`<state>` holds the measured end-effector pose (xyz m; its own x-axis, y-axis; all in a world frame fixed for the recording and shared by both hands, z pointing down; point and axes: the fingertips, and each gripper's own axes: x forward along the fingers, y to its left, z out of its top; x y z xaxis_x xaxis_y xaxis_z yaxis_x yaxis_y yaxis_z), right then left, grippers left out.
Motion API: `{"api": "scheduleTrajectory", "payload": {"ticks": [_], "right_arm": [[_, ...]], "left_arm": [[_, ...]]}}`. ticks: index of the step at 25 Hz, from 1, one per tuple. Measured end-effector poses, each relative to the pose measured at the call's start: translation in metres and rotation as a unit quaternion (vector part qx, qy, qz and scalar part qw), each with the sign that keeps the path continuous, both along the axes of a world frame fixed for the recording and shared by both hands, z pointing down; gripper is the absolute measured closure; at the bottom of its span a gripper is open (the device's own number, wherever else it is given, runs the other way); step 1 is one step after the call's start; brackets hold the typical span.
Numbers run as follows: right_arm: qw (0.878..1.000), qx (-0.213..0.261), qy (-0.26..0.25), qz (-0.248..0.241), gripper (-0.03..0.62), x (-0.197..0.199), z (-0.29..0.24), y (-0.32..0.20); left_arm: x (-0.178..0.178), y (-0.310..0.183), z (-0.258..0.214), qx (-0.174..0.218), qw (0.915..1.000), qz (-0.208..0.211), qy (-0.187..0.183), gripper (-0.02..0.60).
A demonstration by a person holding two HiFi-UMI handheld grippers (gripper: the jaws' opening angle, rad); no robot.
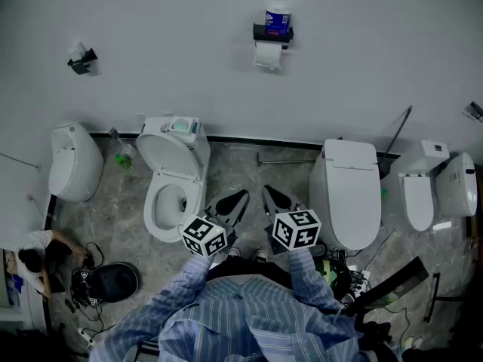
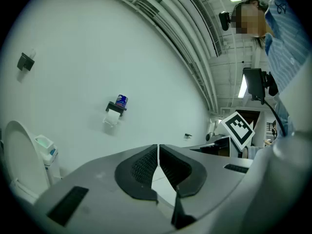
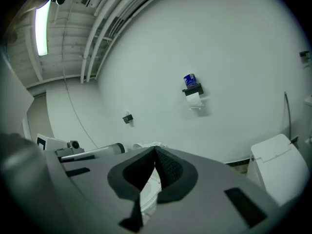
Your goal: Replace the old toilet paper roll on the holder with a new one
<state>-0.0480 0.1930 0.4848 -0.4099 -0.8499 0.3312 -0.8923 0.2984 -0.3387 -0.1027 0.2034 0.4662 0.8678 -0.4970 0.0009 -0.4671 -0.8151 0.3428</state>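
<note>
- The white toilet paper roll (image 1: 268,54) hangs under the black wall-mounted holder (image 1: 272,32); the blue-wrapped new roll (image 1: 278,19) stands on top.
- Both are probably light and crushable, so pinch gently across the sides.
- The left gripper (image 1: 241,196) and right gripper (image 1: 268,192) are well apart from the holder, jaws together and empty.

A black holder (image 1: 272,33) on the wall carries a white paper roll (image 1: 268,54), one sheet hanging down; a blue-wrapped pack (image 1: 278,19) stands upright on top.

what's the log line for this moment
left hand-held gripper: shut, empty | right hand-held gripper: shut, empty | paper roll: on holder | blue pack: atop holder
</note>
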Motion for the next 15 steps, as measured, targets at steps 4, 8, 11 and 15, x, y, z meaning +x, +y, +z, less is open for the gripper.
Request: {"api": "scheduleTrajectory", "payload": {"ticks": [4, 8, 11, 15], "right_arm": [[1.0, 0.0, 0.002, 0.012, 0.586, -0.002, 0.001, -0.008], [1.0, -0.003, 0.001, 0.025, 0.586, 0.001, 0.004, -0.011], [0.999, -0.002, -0.007, 0.035, 0.586, 0.001, 0.003, -0.013], [0.999, 0.002, -0.011, 0.038, 0.586, 0.003, 0.004, -0.015]], "left_arm": [[-0.013, -0.01, 0.001, 0.002, 0.9999, -0.012, -0.001, 0.575], [-0.019, -0.013, 0.002, 0.005, 0.9999, -0.014, -0.001, 0.575], [-0.024, -0.015, 0.001, 0.013, 0.9997, -0.017, -0.009, 0.575], [-0.024, -0.016, 0.004, 0.018, 0.9995, -0.018, -0.017, 0.575]]}}
